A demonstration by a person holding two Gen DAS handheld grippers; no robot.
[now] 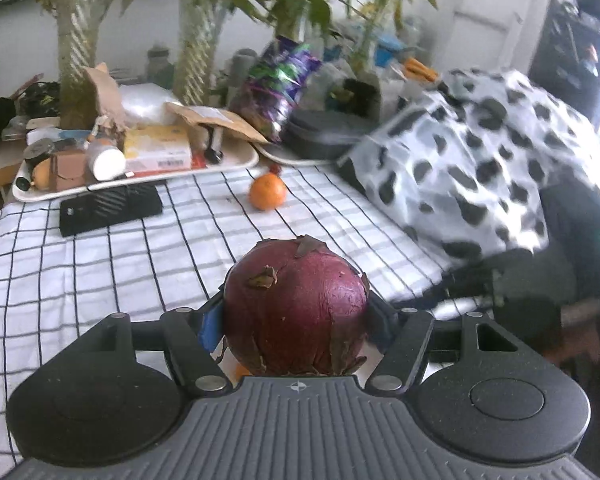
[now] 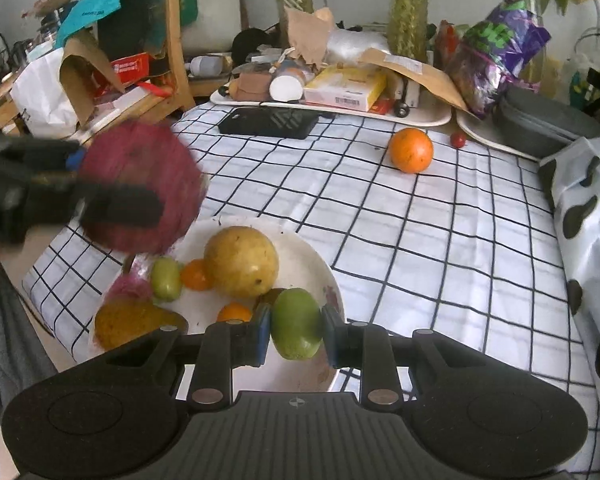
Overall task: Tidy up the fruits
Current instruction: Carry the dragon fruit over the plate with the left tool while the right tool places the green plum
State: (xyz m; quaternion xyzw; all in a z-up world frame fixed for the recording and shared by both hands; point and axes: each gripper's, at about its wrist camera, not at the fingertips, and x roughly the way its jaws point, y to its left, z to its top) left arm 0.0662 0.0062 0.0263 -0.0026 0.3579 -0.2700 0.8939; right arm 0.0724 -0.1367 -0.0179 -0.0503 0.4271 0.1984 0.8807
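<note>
My left gripper (image 1: 296, 316) is shut on a large dark red dragon fruit (image 1: 296, 304), held above the checked cloth; it also shows in the right wrist view (image 2: 140, 188), blurred, over the plate's far left edge. My right gripper (image 2: 294, 330) is shut on a green fruit (image 2: 296, 324) just above the white plate (image 2: 300, 248). The plate holds a big yellow fruit (image 2: 242, 262), a small green fruit (image 2: 166, 279), small orange fruits (image 2: 196, 275) and a brownish fruit (image 2: 128, 324). An orange (image 2: 411, 150) and a small red fruit (image 2: 457, 139) lie on the cloth farther back.
A black flat box (image 2: 270, 122) lies on the cloth by a cluttered white tray (image 2: 428, 118). A spotted black-and-white bag (image 2: 588, 216) sits at the right. Vases with plants (image 1: 76, 60) stand behind.
</note>
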